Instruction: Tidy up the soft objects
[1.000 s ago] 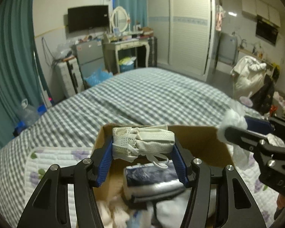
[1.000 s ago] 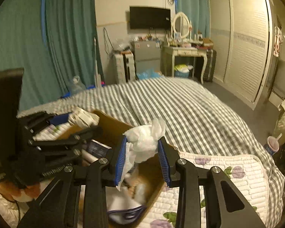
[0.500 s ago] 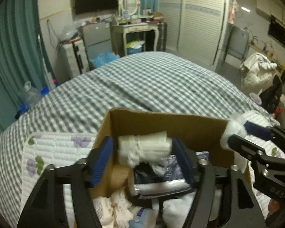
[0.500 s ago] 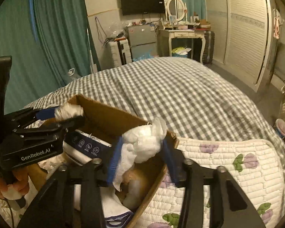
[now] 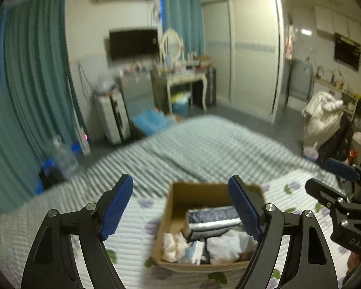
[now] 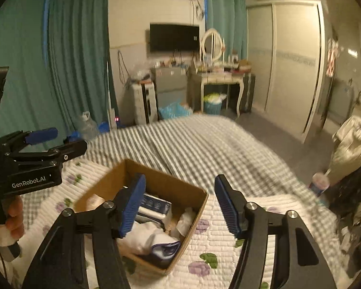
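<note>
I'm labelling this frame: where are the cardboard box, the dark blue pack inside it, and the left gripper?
cardboard box (image 6: 194,213): right wrist view, right wall.
dark blue pack (image 5: 210,215): left wrist view, top face.
left gripper (image 5: 180,207): left wrist view, between open fingertips.

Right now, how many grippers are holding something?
0. The left gripper hangs open and empty above the cardboard box; the right gripper is open and empty over the same box. The soft items lie inside the box; some may be hidden.

Brown matt cardboard box (image 5: 178,200) is sitting on a quilted cloth pad (image 6: 231,250). White soft cloth items (image 5: 225,244) are lying inside. Ribbed blue pads (image 6: 133,204) are showing matt.
</note>
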A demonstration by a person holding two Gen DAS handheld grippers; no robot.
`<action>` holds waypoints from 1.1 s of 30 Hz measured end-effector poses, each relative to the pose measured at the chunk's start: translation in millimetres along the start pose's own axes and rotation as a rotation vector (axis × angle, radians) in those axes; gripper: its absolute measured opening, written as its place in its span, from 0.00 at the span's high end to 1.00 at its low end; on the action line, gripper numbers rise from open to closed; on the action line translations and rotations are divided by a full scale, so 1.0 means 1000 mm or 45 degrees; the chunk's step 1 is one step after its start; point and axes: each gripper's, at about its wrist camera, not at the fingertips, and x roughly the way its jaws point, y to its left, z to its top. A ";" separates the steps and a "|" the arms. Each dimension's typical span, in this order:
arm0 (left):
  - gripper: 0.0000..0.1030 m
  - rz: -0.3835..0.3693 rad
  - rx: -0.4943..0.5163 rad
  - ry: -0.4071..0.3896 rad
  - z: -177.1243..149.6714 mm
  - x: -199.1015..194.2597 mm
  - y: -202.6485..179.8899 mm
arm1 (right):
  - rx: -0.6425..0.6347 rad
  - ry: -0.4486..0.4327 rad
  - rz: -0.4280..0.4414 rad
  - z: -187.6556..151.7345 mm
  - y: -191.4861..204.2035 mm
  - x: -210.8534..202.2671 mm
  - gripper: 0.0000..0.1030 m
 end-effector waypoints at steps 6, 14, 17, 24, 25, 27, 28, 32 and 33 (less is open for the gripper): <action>0.07 0.037 0.044 -0.266 0.014 -0.106 0.006 | -0.052 -0.160 -0.072 0.026 0.028 -0.109 0.21; 0.06 0.111 0.039 -0.541 -0.048 -0.181 0.026 | -0.039 -0.387 -0.132 -0.006 0.062 -0.202 0.00; 0.06 0.148 0.049 -0.568 -0.069 -0.179 0.028 | -0.008 -0.441 -0.131 -0.028 0.070 -0.206 0.00; 0.06 0.088 0.008 -0.455 -0.115 -0.128 0.032 | 0.089 -0.458 -0.105 -0.084 0.080 -0.173 0.00; 0.06 0.091 0.011 -0.442 -0.121 -0.124 0.031 | 0.093 -0.464 -0.108 -0.092 0.081 -0.167 0.00; 0.06 0.085 0.010 -0.404 -0.129 -0.104 0.031 | 0.108 -0.452 -0.114 -0.110 0.083 -0.149 0.00; 0.06 0.078 0.008 -0.387 -0.134 -0.100 0.029 | 0.116 -0.438 -0.114 -0.115 0.082 -0.141 0.00; 0.06 0.065 -0.001 -0.299 -0.144 -0.076 0.024 | 0.125 -0.366 -0.134 -0.135 0.078 -0.110 0.00; 0.06 0.061 -0.005 -0.281 -0.144 -0.071 0.023 | 0.131 -0.351 -0.135 -0.137 0.076 -0.104 0.00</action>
